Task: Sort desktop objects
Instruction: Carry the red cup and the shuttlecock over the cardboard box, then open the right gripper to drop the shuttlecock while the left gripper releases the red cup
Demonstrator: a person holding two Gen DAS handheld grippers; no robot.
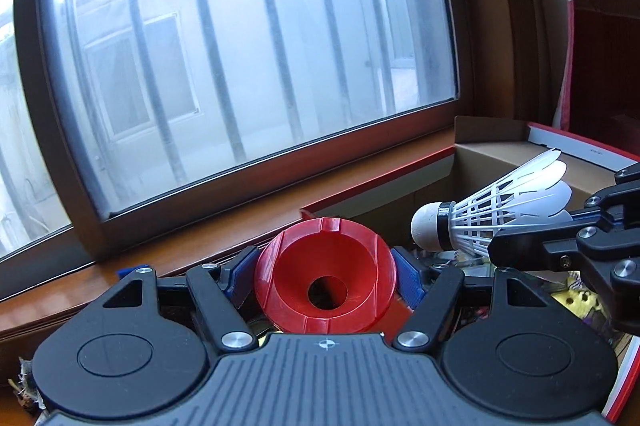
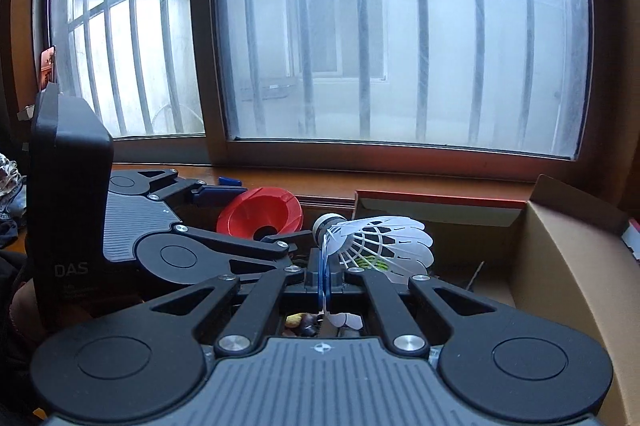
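- Left gripper (image 1: 326, 276) clamped by its blue pads (image 1: 409, 276) on a red plastic funnel (image 1: 326, 280), mouth facing the camera, lifted in front of the wooden window sill (image 1: 192, 222).
- Right gripper (image 2: 323, 280) pinched nearly closed on the skirt edge of a white plastic shuttlecock (image 2: 374, 242), cork nose (image 1: 426, 232) pointing toward the funnel, skirt flaring toward the open cardboard box (image 2: 560, 266).
- Both pieces held aloft, near each other but not touching; neither yet set down anywhere.
- Judged about midway: two items picked up, delivery of both still to come.
- Box probably the destination, since the shuttlecock hangs just over its near edge; funnel a little short of it, to the left.
- Inside the box, dim: a thin dark stick-like thing and something yellow-green behind the shuttlecock, too unclear to name; hard to say how much is already sorted.
- Below the grippers, a clutter of small colourful objects (image 1: 576, 300) partly hidden, likely more work left.
- Remaining for this step: carry over the box opening, spread the fingers, let each piece drop clear of the box wall.
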